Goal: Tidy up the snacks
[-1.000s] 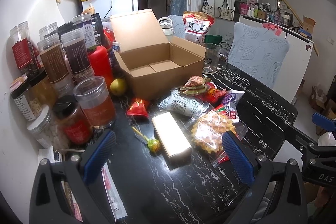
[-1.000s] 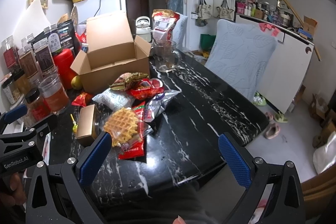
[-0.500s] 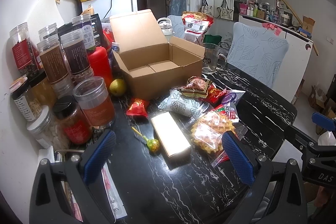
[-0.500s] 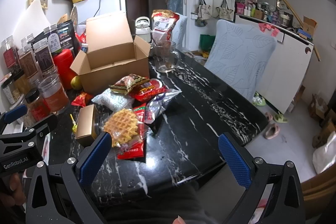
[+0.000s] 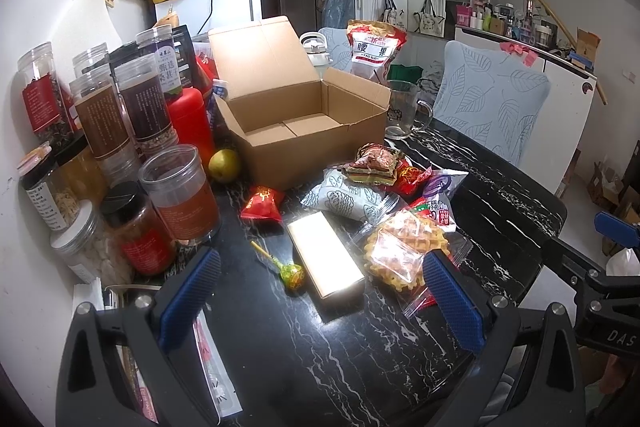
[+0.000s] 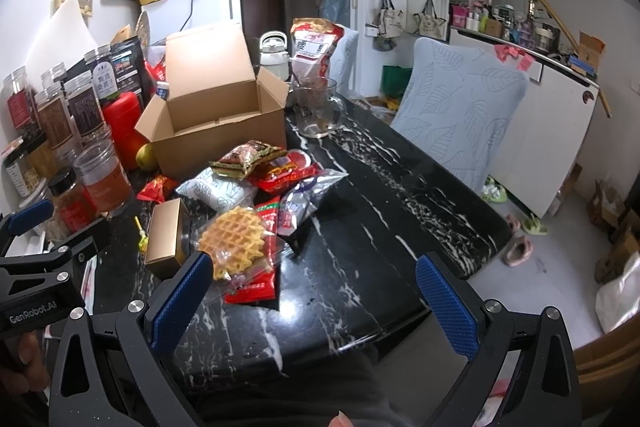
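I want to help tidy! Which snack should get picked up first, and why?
Probably the waffle packet: it lies right by the open right gripper, whose fingers hold nothing. The cardboard box is open and empty, ready for it.

The table (image 5: 500, 187) is black with white marble veins. On it the open cardboard box (image 5: 304, 123) is plain brown. Just in front of the box lie a small red packet (image 5: 262, 203), a white pouch with a grey leaf print (image 5: 348, 195), a gold carton (image 5: 326, 259) and a golden grid-patterned waffle in clear wrap (image 5: 404, 255). Left of the box stands a red bottle (image 5: 190, 125). Both grippers' pads (image 6: 176, 303) are blue and knurled.
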